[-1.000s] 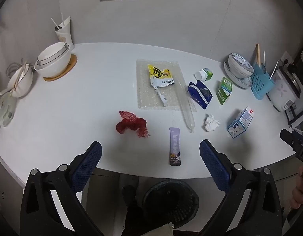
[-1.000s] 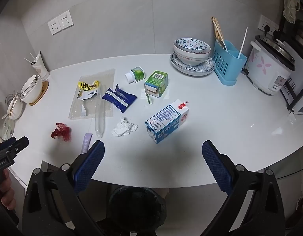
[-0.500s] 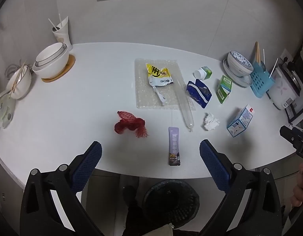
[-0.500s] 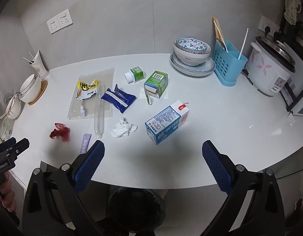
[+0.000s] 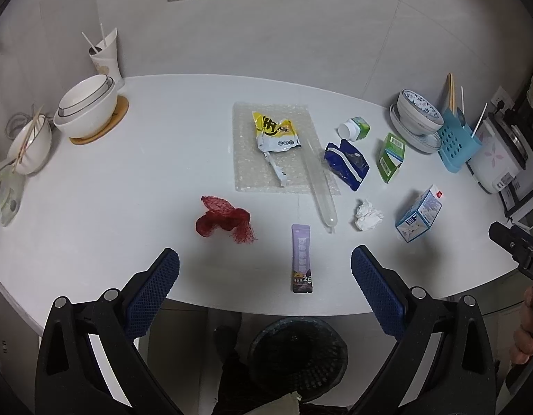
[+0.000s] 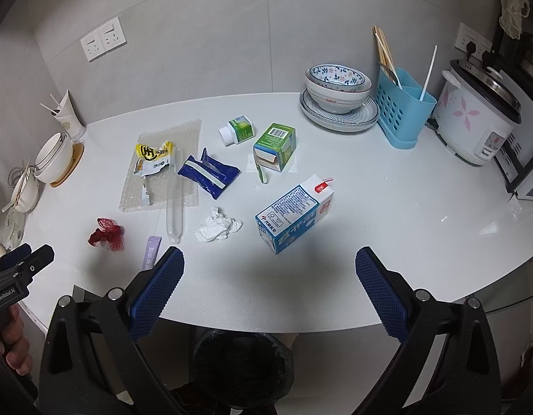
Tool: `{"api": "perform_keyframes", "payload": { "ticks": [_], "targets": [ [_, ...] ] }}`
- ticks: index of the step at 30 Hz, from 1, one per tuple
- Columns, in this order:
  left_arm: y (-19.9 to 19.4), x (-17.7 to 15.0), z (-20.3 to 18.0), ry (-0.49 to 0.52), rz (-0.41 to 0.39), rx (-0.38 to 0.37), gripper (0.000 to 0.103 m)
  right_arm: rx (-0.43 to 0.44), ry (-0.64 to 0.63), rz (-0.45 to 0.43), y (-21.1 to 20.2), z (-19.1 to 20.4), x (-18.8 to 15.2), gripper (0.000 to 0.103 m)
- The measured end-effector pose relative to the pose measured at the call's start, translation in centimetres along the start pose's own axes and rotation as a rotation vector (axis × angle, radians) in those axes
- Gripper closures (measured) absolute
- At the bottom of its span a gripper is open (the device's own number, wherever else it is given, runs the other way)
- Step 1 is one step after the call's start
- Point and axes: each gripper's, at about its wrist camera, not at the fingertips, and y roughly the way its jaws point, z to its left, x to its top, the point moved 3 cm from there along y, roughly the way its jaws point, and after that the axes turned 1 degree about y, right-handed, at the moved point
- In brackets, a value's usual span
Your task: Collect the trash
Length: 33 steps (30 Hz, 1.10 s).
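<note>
Lying flat on the counter, the purple sachet is the piece of trash closest to the counter's near edge, directly above the bin that stands on the floor below that edge. Its long axis runs near-to-far, one short end at the edge and the other pointing toward the clear tube, which extends the same line a little to the right of the sachet. Relative to the sachet, the red net sits just to its left, the tissue wad to its right, and the milk carton farther right again, tipped on its side with its top angled away. The left gripper hangs over the near edge with both blue pads spread wide and nothing between them; the sachet lies within that gap, slightly right of centre, so the left gripper is judged the nearer. The right gripper is likewise wide open and empty, facing the carton, with the sachet half hidden behind its left pad. A grasp across the sachet's short width would suit the present jaw line.
</note>
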Motion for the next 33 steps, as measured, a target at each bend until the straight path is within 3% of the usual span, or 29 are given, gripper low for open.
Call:
{"api": "perform_keyframes", "payload": {
  "ticks": [33],
  "targets": [
    [-0.29,-0.34,-0.43,-0.006,0.001,-0.009,0.006,0.004,0.010,-0.006,-0.46,-0.14,-0.21,0.008]
  ]
}}
